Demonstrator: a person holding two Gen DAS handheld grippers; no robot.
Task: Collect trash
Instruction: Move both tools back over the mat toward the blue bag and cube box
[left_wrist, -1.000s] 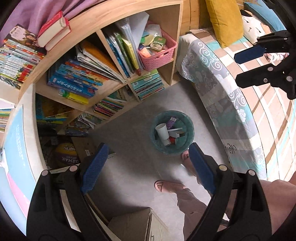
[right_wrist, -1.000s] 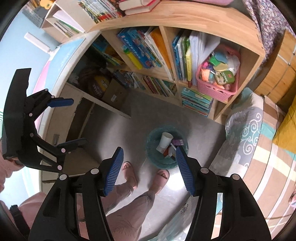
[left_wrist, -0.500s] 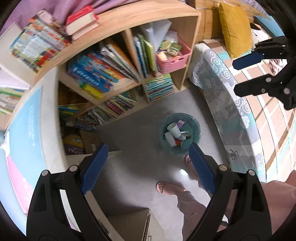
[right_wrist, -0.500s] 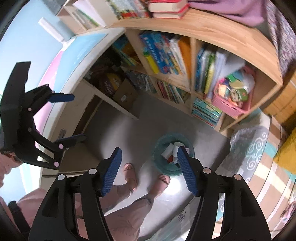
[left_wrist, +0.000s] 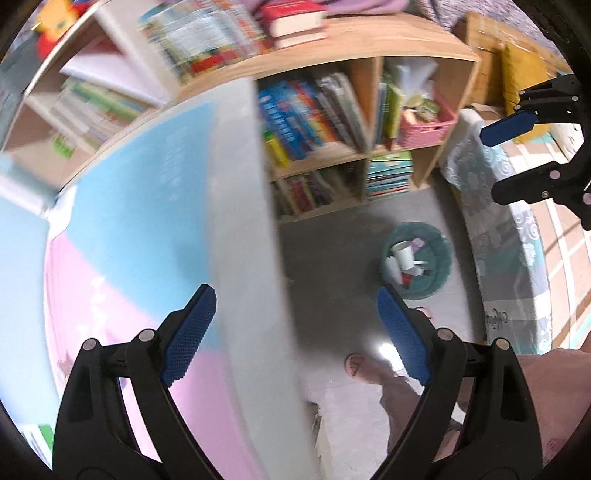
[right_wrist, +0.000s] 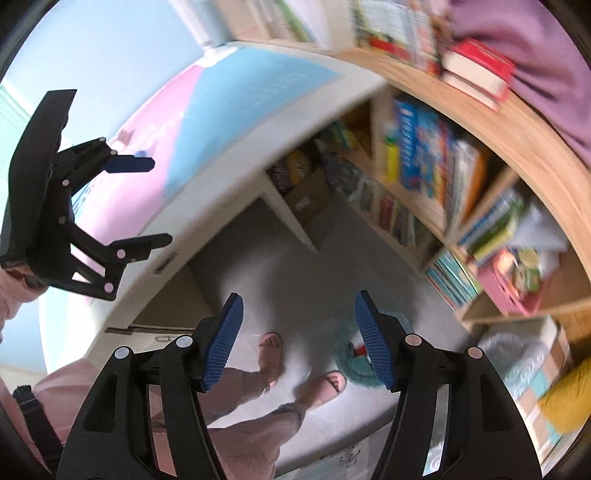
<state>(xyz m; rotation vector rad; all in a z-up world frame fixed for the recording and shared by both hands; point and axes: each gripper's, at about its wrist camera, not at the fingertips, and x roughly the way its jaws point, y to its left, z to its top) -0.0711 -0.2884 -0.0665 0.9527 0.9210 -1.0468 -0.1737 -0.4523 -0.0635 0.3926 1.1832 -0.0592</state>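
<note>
A teal waste bin (left_wrist: 417, 258) stands on the grey floor, holding paper cups (left_wrist: 402, 254) and other scraps. In the right wrist view the waste bin (right_wrist: 351, 363) is half hidden behind my right finger. My left gripper (left_wrist: 295, 332) hangs open and empty high over the edge of a white desk (left_wrist: 243, 206). My right gripper (right_wrist: 299, 339) is open too, with nothing between its blue pads, above the floor and the person's sandalled feet (right_wrist: 271, 350). Each gripper shows at the side of the other's view: the right gripper (left_wrist: 517, 158), the left gripper (right_wrist: 133, 203).
A wooden bookshelf (left_wrist: 369, 59) full of books holds a pink basket (left_wrist: 424, 125). A bed with a patterned cover (left_wrist: 517, 258) runs along the right. The desk top carries a blue and pink mat (left_wrist: 140, 206). A cardboard box (right_wrist: 306, 195) sits under the desk.
Both views have swung away from the bin toward the desk, which now fills the left wrist view. The bin has slid right and lower. Both grippers stay open and empty.
</note>
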